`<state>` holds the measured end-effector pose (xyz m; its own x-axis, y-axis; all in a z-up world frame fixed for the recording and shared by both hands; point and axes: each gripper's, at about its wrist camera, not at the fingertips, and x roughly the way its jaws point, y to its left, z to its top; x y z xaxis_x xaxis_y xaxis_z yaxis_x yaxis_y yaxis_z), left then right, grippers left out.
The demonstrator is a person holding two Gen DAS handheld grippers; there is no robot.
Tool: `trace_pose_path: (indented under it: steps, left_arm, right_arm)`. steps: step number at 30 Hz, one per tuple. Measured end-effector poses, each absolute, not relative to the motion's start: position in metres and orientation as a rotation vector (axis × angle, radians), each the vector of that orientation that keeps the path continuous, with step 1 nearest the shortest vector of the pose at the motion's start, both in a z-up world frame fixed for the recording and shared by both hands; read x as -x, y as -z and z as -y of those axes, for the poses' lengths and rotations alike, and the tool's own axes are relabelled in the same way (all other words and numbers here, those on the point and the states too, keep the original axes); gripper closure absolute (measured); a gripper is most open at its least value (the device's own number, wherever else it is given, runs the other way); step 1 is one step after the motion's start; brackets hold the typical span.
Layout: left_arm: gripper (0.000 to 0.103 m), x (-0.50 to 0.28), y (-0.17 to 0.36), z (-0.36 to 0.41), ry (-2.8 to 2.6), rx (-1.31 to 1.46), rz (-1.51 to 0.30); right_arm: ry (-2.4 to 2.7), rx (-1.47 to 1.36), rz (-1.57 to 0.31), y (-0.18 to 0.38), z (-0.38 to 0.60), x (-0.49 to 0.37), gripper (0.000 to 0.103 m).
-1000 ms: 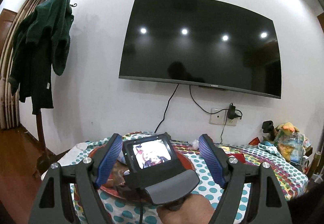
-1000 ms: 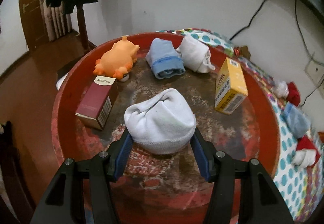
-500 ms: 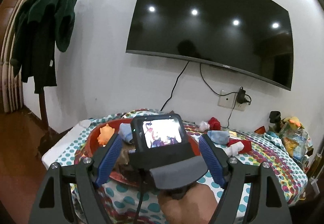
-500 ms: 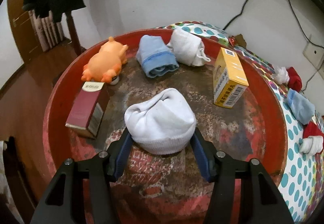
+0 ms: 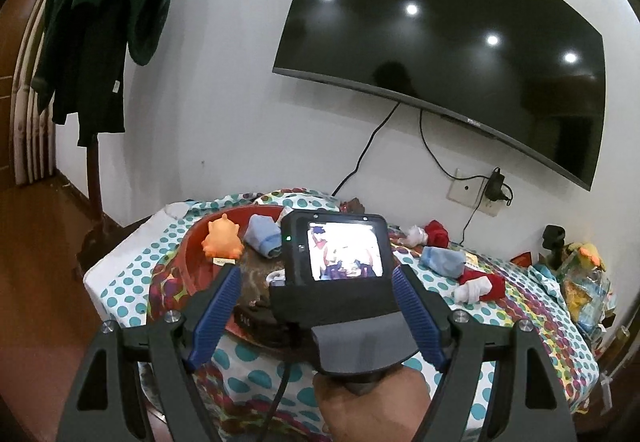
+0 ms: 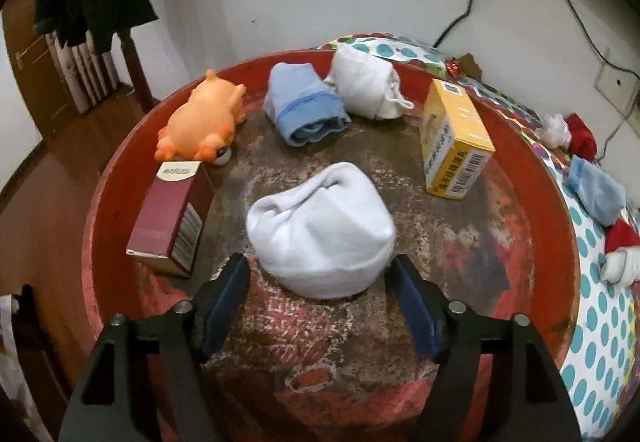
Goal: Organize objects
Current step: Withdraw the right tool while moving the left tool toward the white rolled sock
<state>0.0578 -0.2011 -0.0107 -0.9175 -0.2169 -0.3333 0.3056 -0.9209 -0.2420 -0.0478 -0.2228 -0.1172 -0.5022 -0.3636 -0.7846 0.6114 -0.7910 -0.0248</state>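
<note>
In the right wrist view a round red tray point(image 6: 556, 226) holds a rolled white sock point(image 6: 320, 230), a blue sock roll point(image 6: 304, 108), another white roll point(image 6: 366, 84), an orange toy point(image 6: 200, 122), a maroon box point(image 6: 168, 218) and a yellow box point(image 6: 454, 138). My right gripper point(image 6: 320, 282) is open, its fingers just apart from the near white sock, which lies on the tray. My left gripper point(image 5: 316, 294) is open and empty, held behind the right gripper's camera body point(image 5: 336, 254), which hides much of the tray point(image 5: 192, 254).
On the polka-dot tablecloth point(image 5: 520, 306) right of the tray lie a blue sock roll point(image 5: 442, 260) and red-and-white socks point(image 5: 478, 286). A TV point(image 5: 440, 42) hangs on the wall. A coat rack with dark clothes point(image 5: 100, 42) stands left. Packages point(image 5: 584, 274) sit at the table's right end.
My right gripper has opened and let go of the near white sock, which now rests on the tray. My left gripper has drawn back and shows more of the table.
</note>
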Motion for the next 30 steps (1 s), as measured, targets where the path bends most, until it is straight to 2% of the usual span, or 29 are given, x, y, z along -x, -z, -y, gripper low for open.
trace_pose_path:
  steps: [2,7,9,11,13,17,22,26,30]
  left_arm:
    - [0.023,-0.06,0.011,0.199,2.811,-0.419,-0.411]
    - [0.023,-0.068,0.005,0.191,2.856,-0.332,-0.359]
    - [0.023,-0.073,0.002,0.186,2.881,-0.288,-0.343]
    - [0.023,-0.077,0.0,0.18,2.903,-0.252,-0.308]
    - [0.023,-0.077,0.001,0.175,2.926,-0.248,-0.282]
    - [0.023,-0.061,0.01,0.16,2.987,-0.372,-0.202]
    - [0.023,-0.02,0.034,0.131,3.102,-0.69,-0.105]
    - [0.023,0.028,0.052,0.096,3.107,-0.863,0.014]
    - [0.023,0.089,0.058,0.062,3.128,-0.989,0.019]
  right_arm:
    - [2.287,-1.074,-0.417,0.115,0.222,0.046,0.026]
    - [2.289,-0.965,-0.349,0.091,0.206,0.036,0.025]
    - [2.313,-0.892,-0.309,0.075,0.188,0.033,0.02]
    - [2.352,-0.853,-0.27,0.062,0.167,0.037,0.008]
    - [2.42,-0.838,-0.235,0.053,0.135,0.05,0.005]
    - [2.629,-0.91,-0.177,0.05,0.048,0.097,0.004]
    - [2.93,-1.113,-0.05,0.075,-0.09,0.16,0.003]
    - [3.01,-1.218,0.235,0.092,-0.172,0.184,0.003]
    - [2.997,-1.283,0.555,0.108,-0.223,0.188,0.003]
